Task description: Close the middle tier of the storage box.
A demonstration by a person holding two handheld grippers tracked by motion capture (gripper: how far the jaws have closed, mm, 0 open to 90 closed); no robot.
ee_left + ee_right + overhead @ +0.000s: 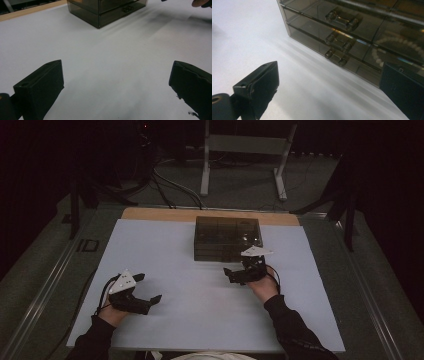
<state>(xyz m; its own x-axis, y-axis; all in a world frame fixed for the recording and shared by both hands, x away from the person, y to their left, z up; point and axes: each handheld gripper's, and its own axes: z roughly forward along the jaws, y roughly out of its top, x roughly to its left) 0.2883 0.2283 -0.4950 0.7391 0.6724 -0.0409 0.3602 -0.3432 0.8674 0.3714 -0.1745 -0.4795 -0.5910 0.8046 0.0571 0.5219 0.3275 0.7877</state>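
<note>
The right gripper [239, 271] sits low over the white mat [165, 250], just in front of the smoky drawer box [227, 237], with the person's right hand [264, 287] and dark sleeve [292, 325] reaching in from the near right; its jaws stand wide apart with nothing between them. The right gripper view looks along those jaws at the box front, where three drawer handles [338, 42] stack one above another and a string of pale beads [392, 48] shows through the tinted wall. The left gripper [145, 290] rests at the near left, well apart from the box, jaws spread wide and holding nothing, tilted toward the middle of the mat. Between the two grippers the mat lies bare, giving open room across its near half. The box stands at the far middle of the mat, close to the wooden strip [155, 214] along the far edge. Beyond the table stand a white frame [245, 150] and cables [170, 185] on the floor.
</note>
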